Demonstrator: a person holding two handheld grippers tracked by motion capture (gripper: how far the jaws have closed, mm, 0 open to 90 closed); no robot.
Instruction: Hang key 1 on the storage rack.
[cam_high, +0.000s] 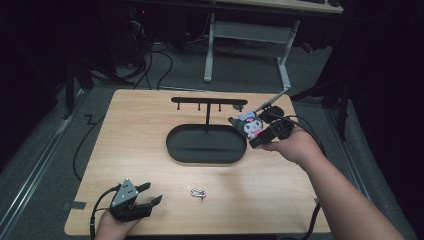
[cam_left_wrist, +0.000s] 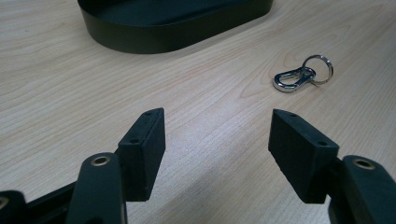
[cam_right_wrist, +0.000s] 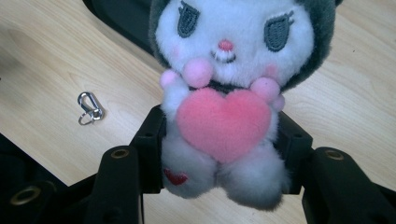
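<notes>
High view: right gripper (cam_high: 248, 131) held above the table (cam_high: 125, 130) at the right end of the black tray (cam_high: 175, 145), jaws clamped on a plush (cam_high: 251, 125). Rack (cam_high: 209, 102) stands in the tray. Left gripper (cam_high: 150, 195) at near left edge, jaws apart. Clip (cam_high: 198, 193) on the table just right of it.

Left gripper view: jaws wide, nothing between; clip (cam_left_wrist: 301, 75) far right, tray (cam_left_wrist: 173, 35) beyond.

Right gripper view: pads press the plush's (cam_right_wrist: 224, 116) lower body, pink heart facing camera; clip (cam_right_wrist: 89, 108) on the table at left.

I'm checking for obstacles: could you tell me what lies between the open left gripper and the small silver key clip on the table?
Bare light wooden tabletop, seen in the left gripper view, separates left gripper from silver metal clip.
</notes>
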